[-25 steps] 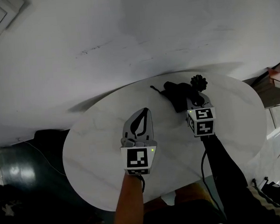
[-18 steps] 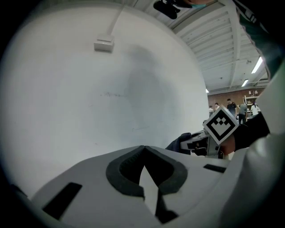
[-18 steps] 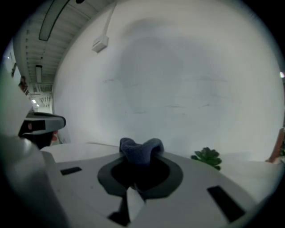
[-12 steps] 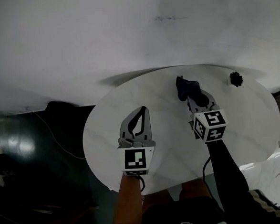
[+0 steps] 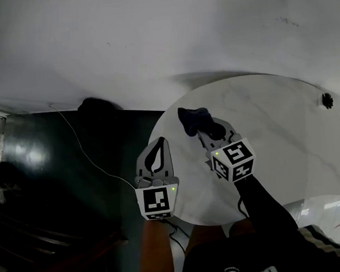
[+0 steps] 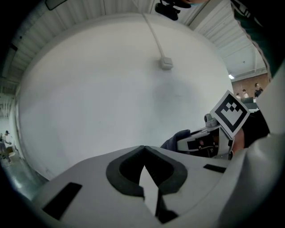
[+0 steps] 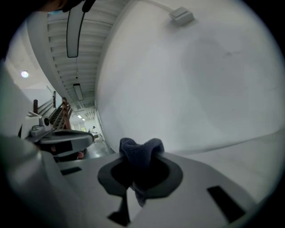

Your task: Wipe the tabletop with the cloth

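1. Here the right gripper [image 7: 138, 174] is clamped on the cloth [image 7: 140, 155]: in the right gripper view a dark blue bunch of fabric fills the space between the pads and bulges out past the tips.
2. In the head view the cloth sits over the left part of the round, pale, marbled tabletop [image 5: 286, 133], close to its far-left rim. Whether it presses on the surface cannot be told.
3. The right gripper's marker cube [image 5: 233, 160] lies nearer the person, and a dark sleeve [image 5: 268, 207] runs back from it.
4. The left gripper [image 6: 144, 153] has its jaws together with nothing between them; only a thin slit shows below the meeting tips.
5. It hangs at the table's left rim, partly over the dark floor [image 5: 57, 187], beside the right gripper and apart from it.
6. A small black object [image 5: 328, 99] rests on the table's far right, well apart from the cloth.
7. A thin pale cable [image 5: 84, 151] trails across the floor.
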`<control>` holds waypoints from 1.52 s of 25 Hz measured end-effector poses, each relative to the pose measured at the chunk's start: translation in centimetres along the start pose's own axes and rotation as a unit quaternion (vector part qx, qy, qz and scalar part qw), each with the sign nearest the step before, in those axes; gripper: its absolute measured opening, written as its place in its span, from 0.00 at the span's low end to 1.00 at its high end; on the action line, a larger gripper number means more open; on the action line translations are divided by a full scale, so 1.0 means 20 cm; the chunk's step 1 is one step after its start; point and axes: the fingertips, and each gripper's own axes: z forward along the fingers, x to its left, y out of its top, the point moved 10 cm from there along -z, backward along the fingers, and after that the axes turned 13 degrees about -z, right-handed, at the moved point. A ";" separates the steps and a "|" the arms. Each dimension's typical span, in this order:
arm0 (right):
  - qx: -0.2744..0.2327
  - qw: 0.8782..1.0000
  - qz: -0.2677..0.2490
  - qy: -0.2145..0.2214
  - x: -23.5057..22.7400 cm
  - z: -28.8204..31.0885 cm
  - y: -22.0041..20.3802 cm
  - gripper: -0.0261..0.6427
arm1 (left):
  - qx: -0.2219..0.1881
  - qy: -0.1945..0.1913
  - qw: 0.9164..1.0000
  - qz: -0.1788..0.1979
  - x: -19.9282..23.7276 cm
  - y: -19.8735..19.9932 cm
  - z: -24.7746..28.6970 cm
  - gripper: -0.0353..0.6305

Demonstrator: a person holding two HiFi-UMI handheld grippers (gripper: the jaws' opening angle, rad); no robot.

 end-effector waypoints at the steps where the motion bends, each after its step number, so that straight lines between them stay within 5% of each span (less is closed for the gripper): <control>1: 0.000 1.000 0.004 0.015 0.09 0.06 0.00 0.09 | 0.002 0.008 1.000 -0.001 0.07 -0.01 -0.04 0.05; 6: 0.019 0.997 0.011 0.071 0.42 0.28 -0.06 0.09 | 0.011 0.040 0.999 0.002 0.32 -0.08 -0.21 0.05; 16: 0.119 0.992 -0.037 0.013 0.40 0.34 -0.24 0.09 | 0.013 0.026 0.999 -0.017 0.36 -0.15 -0.25 0.05; 26: 0.141 0.987 -0.060 -0.058 0.01 0.00 -0.30 0.09 | 0.010 -0.068 0.998 -0.013 -0.09 -0.15 0.06 0.05; 38: 0.120 0.988 -0.025 -0.096 -0.63 -0.55 -0.43 0.09 | -0.002 -0.092 0.996 0.011 -0.87 -0.11 0.32 0.05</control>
